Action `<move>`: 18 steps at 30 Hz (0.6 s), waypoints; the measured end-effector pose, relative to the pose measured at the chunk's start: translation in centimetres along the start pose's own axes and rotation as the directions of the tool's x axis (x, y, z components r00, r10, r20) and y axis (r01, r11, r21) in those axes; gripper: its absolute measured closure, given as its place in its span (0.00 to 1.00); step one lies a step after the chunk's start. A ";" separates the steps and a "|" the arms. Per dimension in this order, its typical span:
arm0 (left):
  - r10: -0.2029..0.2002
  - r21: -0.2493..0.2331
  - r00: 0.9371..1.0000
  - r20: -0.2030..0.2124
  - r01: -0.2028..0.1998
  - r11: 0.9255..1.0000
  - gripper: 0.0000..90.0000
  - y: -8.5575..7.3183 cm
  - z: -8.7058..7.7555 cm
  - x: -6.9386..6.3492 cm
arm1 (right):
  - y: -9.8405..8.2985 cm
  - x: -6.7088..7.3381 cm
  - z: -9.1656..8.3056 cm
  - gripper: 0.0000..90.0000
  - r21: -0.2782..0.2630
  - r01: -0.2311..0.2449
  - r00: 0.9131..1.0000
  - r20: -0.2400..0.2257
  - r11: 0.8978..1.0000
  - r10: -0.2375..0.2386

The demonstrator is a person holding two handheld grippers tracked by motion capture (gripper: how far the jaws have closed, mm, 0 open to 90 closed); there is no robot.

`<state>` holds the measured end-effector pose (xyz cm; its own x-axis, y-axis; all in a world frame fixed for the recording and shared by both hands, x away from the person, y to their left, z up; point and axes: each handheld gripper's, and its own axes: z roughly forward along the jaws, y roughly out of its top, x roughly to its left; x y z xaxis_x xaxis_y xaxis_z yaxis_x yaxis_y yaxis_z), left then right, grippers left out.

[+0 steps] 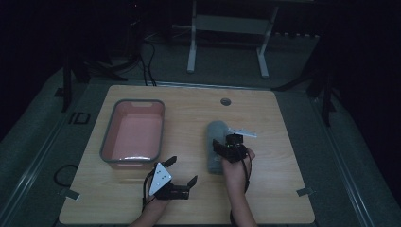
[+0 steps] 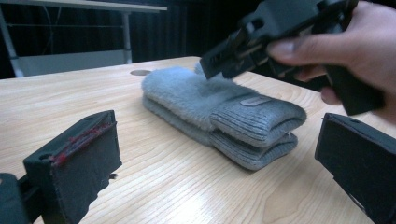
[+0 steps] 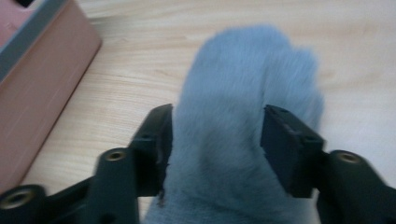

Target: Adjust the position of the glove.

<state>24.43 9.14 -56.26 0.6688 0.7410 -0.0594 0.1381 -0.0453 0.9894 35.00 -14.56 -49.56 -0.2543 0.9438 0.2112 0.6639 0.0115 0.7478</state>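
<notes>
Wooden table point(image 1: 189, 198); pink bin point(image 1: 134, 132) left of the grey mitten point(image 1: 215, 146), well apart. Mitten flat on the table. Right gripper point(image 3: 215, 140) above it, jaws apart astride the fleece, not pressing. Left gripper point(image 1: 182, 171) spread wide, between bin and mitten. Grasp step, probably; next: lower, clamp, lift binward.

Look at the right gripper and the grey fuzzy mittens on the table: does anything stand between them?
Nothing visible does. The right gripper is directly over the grey mittens, its jaws open and astride the fuzzy fabric. The pink basin sits off to the side, apart from both.
</notes>
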 end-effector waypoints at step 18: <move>0.009 0.058 0.999 0.031 -0.011 0.998 0.00 1.4 1.1 -0.3 | 2.3 -8.6 -1.5 0.16 -0.007 0.159 0.951 -0.268 0.987 -0.155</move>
<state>25.18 8.12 -54.99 0.6921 0.7197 -0.0548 0.1729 -0.0916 0.9807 37.67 -23.16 -48.69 -0.5328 0.8073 0.2535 0.6099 0.1587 0.7764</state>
